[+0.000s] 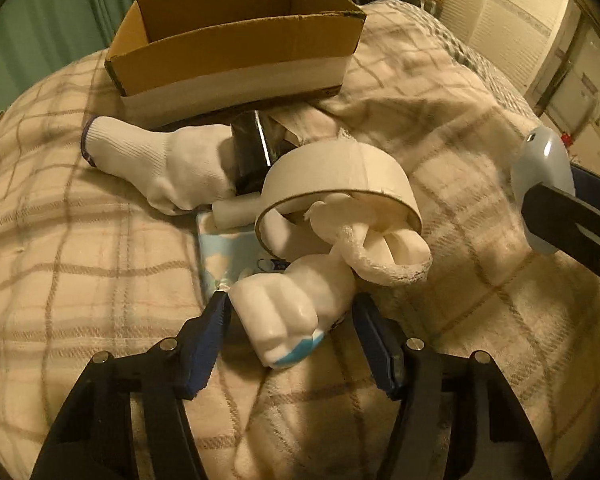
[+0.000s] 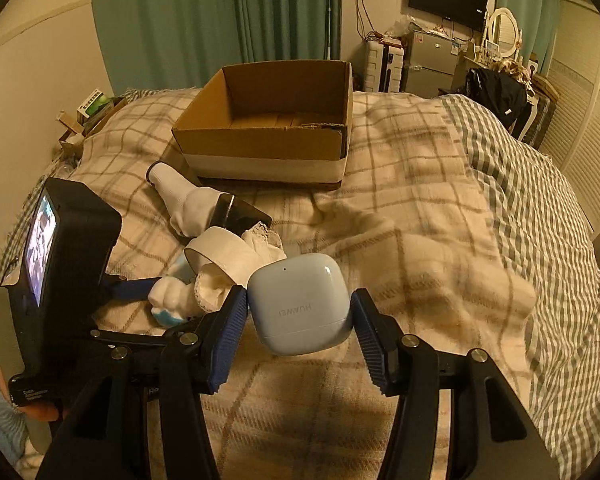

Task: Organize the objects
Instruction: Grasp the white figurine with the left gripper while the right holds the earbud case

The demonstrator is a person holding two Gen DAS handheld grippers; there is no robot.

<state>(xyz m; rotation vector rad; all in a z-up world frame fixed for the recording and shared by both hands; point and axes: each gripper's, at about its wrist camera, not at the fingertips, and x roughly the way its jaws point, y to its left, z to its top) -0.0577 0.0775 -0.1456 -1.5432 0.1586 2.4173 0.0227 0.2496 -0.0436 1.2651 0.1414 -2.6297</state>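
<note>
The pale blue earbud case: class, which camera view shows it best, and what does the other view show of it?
The right wrist view shows the earbud case best: it sits front and centre in the right claw, brand lettering visible. The left wrist view catches only its rounded end at the right edge, partly covered by a claw finger.

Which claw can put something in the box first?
Probably the right claw: it already grips the blue earbud case, lifted before the open cardboard box. The left claw only straddles the white figurine.

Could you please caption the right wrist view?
Right gripper holds a blue earbud case before an empty cardboard box.
</note>
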